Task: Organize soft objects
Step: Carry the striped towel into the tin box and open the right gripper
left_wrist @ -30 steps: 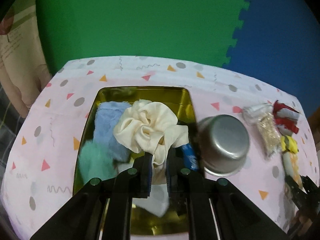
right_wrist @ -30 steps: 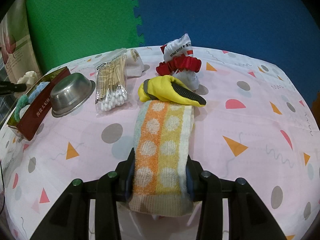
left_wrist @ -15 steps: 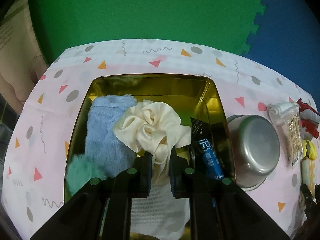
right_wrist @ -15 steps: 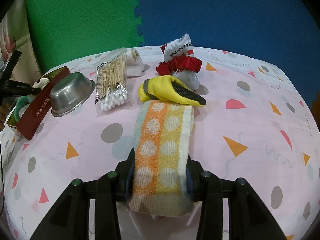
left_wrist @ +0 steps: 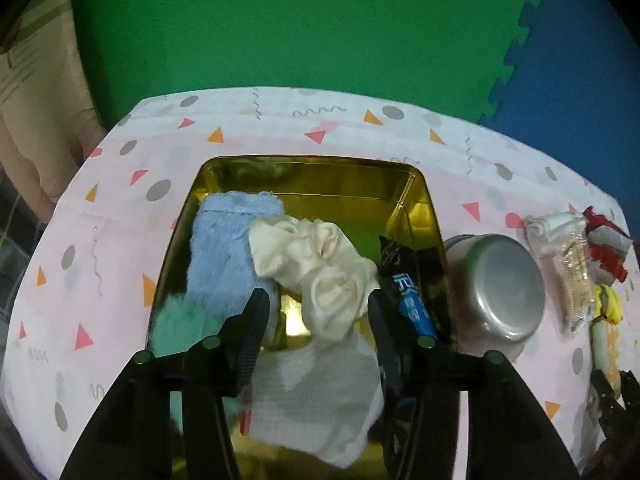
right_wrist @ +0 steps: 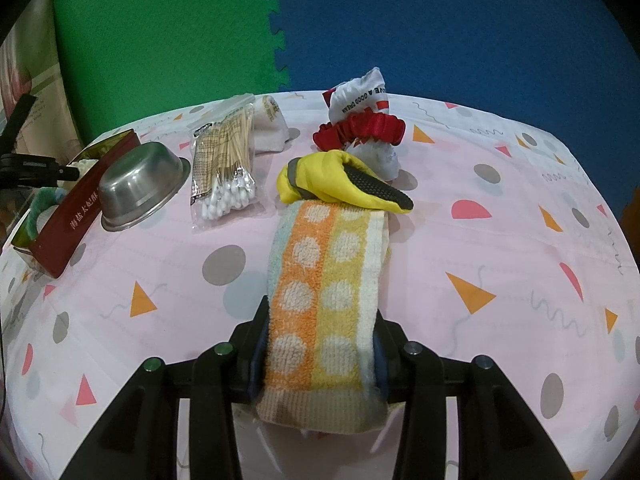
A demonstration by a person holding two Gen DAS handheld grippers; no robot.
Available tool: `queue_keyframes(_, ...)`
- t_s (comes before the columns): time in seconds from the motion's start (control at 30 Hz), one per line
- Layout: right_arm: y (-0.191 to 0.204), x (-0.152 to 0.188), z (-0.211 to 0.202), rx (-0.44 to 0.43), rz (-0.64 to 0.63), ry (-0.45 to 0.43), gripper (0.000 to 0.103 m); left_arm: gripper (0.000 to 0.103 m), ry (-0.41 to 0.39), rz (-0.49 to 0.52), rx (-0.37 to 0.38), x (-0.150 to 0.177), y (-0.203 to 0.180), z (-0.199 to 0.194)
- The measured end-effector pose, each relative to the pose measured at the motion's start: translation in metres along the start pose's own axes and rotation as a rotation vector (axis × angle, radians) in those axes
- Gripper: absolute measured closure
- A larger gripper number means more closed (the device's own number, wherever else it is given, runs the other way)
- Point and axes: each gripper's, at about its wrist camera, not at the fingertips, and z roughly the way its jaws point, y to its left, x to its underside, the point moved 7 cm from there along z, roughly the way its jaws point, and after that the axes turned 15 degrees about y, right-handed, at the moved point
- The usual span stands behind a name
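Left tool (left_wrist: 316,312): jaws opening, poised over the tin (left_wrist: 416,184); the cream scrunchie (left_wrist: 316,264) lies between them, the fingers (left_wrist: 252,324) standing clear of it on both sides. Right tool (right_wrist: 320,344): clamped on the near end of a folded towel (right_wrist: 324,280), orange and yellow with pale dots, the rest of which lies on the surface (right_wrist: 480,240). Tin: gold inside, red outside, at the left of the surface; holds a blue cloth (left_wrist: 224,248) along its left wall, a green fluffy item (left_wrist: 176,324) in the near left corner, a white cloth (left_wrist: 320,396) at the near end, partly under the scrunchie, and a dark packet (left_wrist: 404,288) with a blue label against the right wall. Bowl (right_wrist: 140,184): steel, upturned, just beside the tin's right wall. Swab bag (right_wrist: 224,168): clear, cotton swabs inside, near the bowl's right. White pouch (right_wrist: 272,124): behind the swab bag, touching it. Yellow glove (right_wrist: 332,180): black grip patch, lying across the towel's far end, touching it. Red scrunchie (right_wrist: 360,128): looped around a white printed bag (right_wrist: 360,92), just behind the glove. Surface cover: pink, printed with dots and triangles. Backdrop: green and blue foam mats (right_wrist: 440,20).
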Motion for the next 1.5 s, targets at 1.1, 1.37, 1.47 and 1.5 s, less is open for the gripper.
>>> queue_keyframes(1.1, 0.023, 0.006, -0.026, -0.067, 0.008, -0.01, 0.068, 0.037, -0.195, -0.181, -0.12, 0.124, 0.06, -0.065)
queue_keyframes(1.37, 0.059, -0.005, -0.051, -0.082, -0.051, -0.037, 0.068, 0.034, -0.222, -0.159, -0.131, 0.124, 0.058, -0.072)
queue_keyframes(1.47, 0.078, -0.012, -0.059, -0.096, -0.087, -0.048, 0.068, 0.034, -0.214, -0.176, -0.114, 0.125, 0.063, -0.072)
queue_keyframes(1.5, 0.084, -0.015, -0.06, -0.099, -0.096, -0.053, 0.068, 0.034, -0.209, -0.181, -0.11, 0.125, 0.064, -0.071)
